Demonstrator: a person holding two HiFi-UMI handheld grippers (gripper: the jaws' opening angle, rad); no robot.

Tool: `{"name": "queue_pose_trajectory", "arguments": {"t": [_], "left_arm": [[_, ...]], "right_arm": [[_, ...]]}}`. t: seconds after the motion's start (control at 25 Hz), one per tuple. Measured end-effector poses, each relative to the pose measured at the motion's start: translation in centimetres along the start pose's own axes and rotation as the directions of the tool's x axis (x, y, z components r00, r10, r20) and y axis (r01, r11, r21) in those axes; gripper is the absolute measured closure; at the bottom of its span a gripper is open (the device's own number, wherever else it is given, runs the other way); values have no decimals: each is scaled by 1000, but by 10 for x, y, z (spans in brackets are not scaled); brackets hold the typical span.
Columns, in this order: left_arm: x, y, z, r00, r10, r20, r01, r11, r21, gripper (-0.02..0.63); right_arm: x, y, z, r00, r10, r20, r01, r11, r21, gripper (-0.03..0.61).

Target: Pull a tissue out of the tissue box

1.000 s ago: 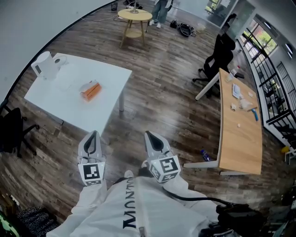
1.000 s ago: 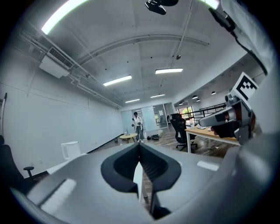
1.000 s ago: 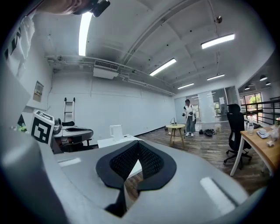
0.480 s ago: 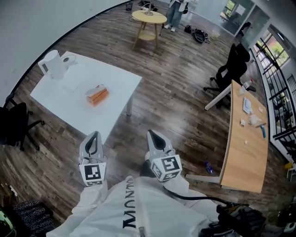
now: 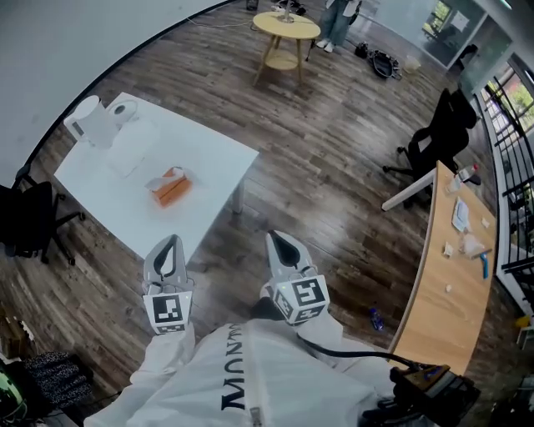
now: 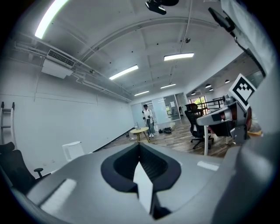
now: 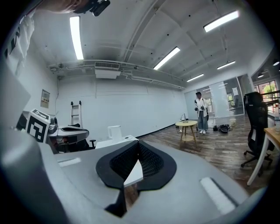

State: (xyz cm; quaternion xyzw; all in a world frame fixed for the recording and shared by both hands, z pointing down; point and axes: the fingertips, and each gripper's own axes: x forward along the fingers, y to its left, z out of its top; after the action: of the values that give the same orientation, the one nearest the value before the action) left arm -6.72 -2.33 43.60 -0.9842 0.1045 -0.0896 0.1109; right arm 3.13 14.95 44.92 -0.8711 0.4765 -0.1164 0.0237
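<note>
The tissue box [image 5: 169, 185] lies on the table [image 5: 213, 154] at eleven o'clock, with the kettle [image 5: 90, 123] behind it at ten. A round table [image 5: 286, 25] stands at twelve, and a desk [image 5: 430, 292] at two.

Dark capital lettering [image 5: 229, 377] runs lengthwise down the front of the person's white fabric garment [image 5: 279, 379] in the head view. It begins with a large M, and the rest is not legible with confidence. The white marker cube [image 5: 164, 310] on the left tool [image 5: 168, 243] and the matching cube [image 5: 301, 298] on the right tool [image 5: 276, 240] carry black-and-white square codes, no letters or digits. A small pale rectangular wall notice [image 7: 45, 98] in the right gripper view has print too small to read.
</note>
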Motion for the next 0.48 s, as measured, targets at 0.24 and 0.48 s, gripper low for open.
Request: {"name": "queue_pose_trajectory", "arguments": {"t": [0.24,0.48], "left_arm": [[29,-9,4,998,38,-40,-38,999,3,615],[48,-17,0,993,91,-78,-90,996,13,615]], "right_arm": [[18,-36,4,999,35,-15,-34,999,18,577],[32,-63,4,995,92,-24,-92,996,15,577]]}}
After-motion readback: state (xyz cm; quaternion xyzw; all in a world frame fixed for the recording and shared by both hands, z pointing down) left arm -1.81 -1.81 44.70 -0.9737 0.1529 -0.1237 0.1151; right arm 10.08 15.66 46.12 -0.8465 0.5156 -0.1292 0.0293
